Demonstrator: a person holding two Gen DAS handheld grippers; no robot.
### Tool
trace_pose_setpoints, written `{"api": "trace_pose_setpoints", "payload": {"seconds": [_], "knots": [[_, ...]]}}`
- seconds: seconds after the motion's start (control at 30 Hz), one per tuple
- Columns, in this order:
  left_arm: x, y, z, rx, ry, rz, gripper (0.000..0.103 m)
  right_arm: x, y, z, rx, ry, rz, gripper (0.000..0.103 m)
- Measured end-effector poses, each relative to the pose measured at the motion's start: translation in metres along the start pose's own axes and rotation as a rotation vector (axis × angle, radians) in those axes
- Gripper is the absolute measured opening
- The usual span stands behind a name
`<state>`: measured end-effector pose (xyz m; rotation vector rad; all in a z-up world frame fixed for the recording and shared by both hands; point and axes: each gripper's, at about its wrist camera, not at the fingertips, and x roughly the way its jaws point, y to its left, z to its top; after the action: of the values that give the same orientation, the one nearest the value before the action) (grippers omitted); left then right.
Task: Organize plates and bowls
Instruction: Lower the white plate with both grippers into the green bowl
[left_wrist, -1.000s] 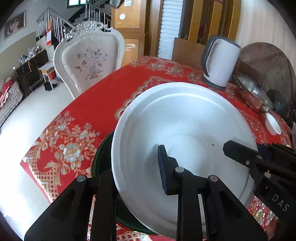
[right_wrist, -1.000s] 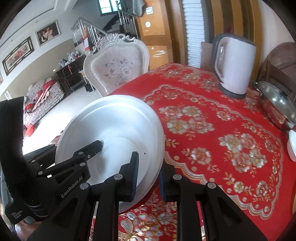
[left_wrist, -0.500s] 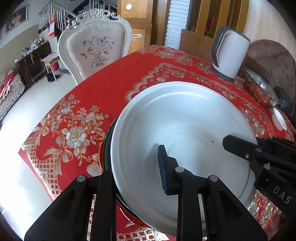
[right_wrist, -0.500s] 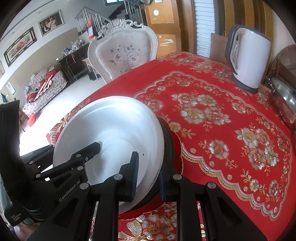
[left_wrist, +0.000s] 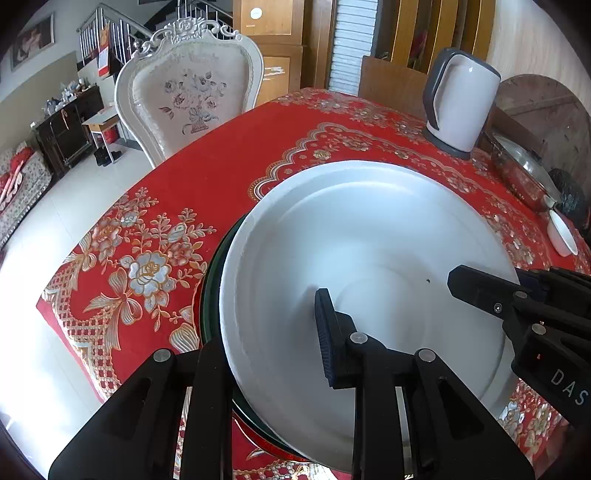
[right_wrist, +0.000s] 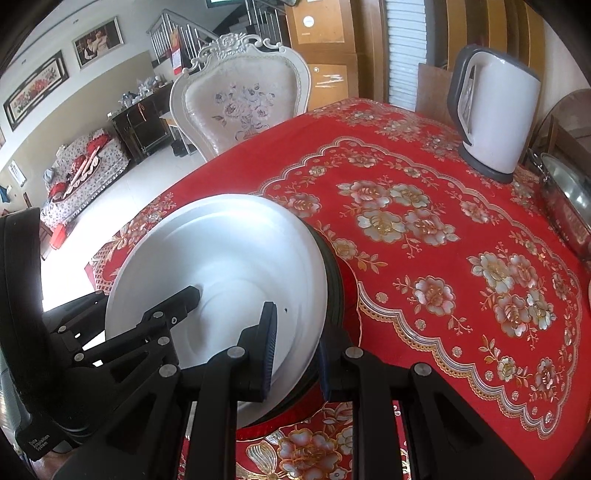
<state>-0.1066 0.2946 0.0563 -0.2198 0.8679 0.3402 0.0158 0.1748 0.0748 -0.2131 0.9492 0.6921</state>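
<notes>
Left wrist: plain white plate (left_wrist: 369, 236), one dark speck.

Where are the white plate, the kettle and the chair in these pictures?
white plate (left_wrist: 369, 236): left wrist view, on its inner surface.
kettle (right_wrist: 498, 110): right wrist view, on its white body.
chair (left_wrist: 192, 99): left wrist view, on its flowered backrest.

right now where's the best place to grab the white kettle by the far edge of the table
By the grey handle of the white plastic kettle, coming from the chair side. The kettle stands upright and its handle loop faces that way, giving a narrow bar to close on; the body looks too wide and smooth for a hand-held gripper.
</notes>
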Motion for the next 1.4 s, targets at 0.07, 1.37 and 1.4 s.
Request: {"api": "trace_pose_setpoints", "payload": {"seconds": [0.07, 1.37, 1.4], "knots": [[0.0, 0.0, 0.0, -0.001, 0.001, -0.002, 0.023, 0.0, 0.001, 0.0, 0.004, 0.001, 0.002, 0.02], [-0.027, 0.003, 0.006, -0.022, -0.129, 0.077, 0.036, -0.021, -0.021, -0.005, 0.072, -0.045, -0.02, 0.02], [-0.029, 0.004, 0.006, -0.025, -0.136, 0.082, 0.047, -0.022, -0.021, -0.006, 0.074, -0.045, -0.018, 0.021]]}}
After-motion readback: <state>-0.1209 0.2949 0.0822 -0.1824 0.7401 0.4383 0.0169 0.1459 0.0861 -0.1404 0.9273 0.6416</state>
